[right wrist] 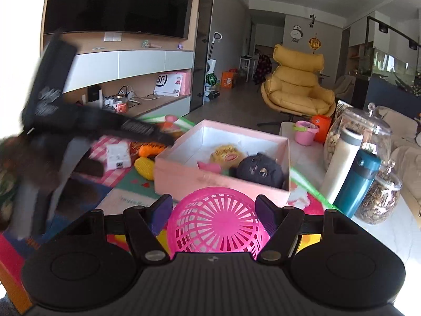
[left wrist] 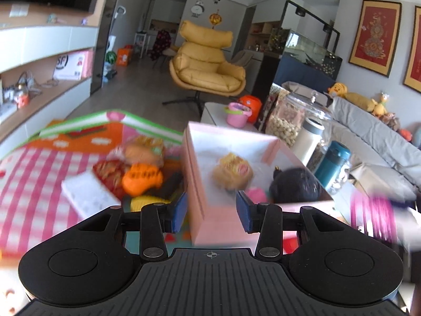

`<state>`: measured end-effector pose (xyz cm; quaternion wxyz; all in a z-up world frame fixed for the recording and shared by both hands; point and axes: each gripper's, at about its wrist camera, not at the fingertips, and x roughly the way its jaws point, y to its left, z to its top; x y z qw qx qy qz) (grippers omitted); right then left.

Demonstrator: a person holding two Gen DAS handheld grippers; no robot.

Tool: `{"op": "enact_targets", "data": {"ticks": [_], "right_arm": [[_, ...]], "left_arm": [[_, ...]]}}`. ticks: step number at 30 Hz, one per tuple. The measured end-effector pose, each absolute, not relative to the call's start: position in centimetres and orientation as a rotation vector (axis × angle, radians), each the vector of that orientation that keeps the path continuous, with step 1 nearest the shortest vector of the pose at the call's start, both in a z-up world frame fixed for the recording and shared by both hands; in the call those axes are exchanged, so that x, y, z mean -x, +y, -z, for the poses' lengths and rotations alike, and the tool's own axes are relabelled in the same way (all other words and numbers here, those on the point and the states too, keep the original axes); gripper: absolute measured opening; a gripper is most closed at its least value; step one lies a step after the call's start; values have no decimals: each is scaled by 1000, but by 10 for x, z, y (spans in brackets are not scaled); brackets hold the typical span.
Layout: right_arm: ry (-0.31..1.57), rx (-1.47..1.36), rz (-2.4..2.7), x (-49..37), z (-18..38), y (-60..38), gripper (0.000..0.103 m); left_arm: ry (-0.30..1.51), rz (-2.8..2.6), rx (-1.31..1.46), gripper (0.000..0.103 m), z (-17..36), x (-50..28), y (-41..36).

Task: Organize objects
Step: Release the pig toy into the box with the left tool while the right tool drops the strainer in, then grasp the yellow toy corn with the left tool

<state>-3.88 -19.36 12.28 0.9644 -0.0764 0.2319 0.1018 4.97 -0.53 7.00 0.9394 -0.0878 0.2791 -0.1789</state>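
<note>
nearest the right camera, a pink lattice basket (right wrist: 215, 221) is seen between the blue pads of the right tongs (right wrist: 213, 214); both pads lie at its sides, so the basket appears to be grasped, bottom facing the lens; the left tongs (left wrist: 211, 212) are seen parted with nothing between the pads, hovering over the near wall of a pink box (left wrist: 210, 218), and much of that view is blurred; the table (right wrist: 394, 226) is shown as pale at the right, covered elsewhere by a bright play mat (left wrist: 34, 173) with pink checks and green stripes; on the mat, left of the box, loose toys are gathered: a white packet (right wrist: 118, 156), an orange toy (right wrist: 152, 149) and a yellow corn-shaped toy (right wrist: 144, 168); inside the box a yellow-haired toy (right wrist: 226, 154), a small pink piece (right wrist: 210, 168) and a black plush (right wrist: 259, 169) are held; just right of the box a white bottle (right wrist: 342, 160) and a teal bottle (right wrist: 359, 181) stand upright, with a glass jar of nuts (right wrist: 379, 134) behind them and a smaller glass jar (right wrist: 379, 197) beside them; further off a small pink bucket (right wrist: 305, 131) is set; beyond, a yellow armchair (right wrist: 297, 89), a television (right wrist: 118, 2) over shelves, and framed red pictures (left wrist: 373, 36) above a grey sofa (left wrist: 373, 134) are seen.
</note>
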Motion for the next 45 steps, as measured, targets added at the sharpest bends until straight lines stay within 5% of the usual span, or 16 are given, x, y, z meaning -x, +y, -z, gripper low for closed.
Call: {"op": "enact_targets", "data": {"ticks": [6,8,9,26,37,45], "right_arm": [[392,193,-109,-54,-182,-178,71],[414,182,-101,-84,-186,-173,97],[421,166,-92,-95,-185,-173,99],[504,111,-134,20,-44,-171,103],[413,100,-96,35,-46,-173,103],[476,94,-94,23,-43,-174,103]], "left_arm": [[606,386,152,45,-55,-27,8],[624,396,150,45,-50,-23,13],[629,399,146,45,-49,-21,16],[675,347,226,45,-31,-35,31],[798,148,496,45,-38,-125,37],[823,107,339,45,-28,-140,15]]}}
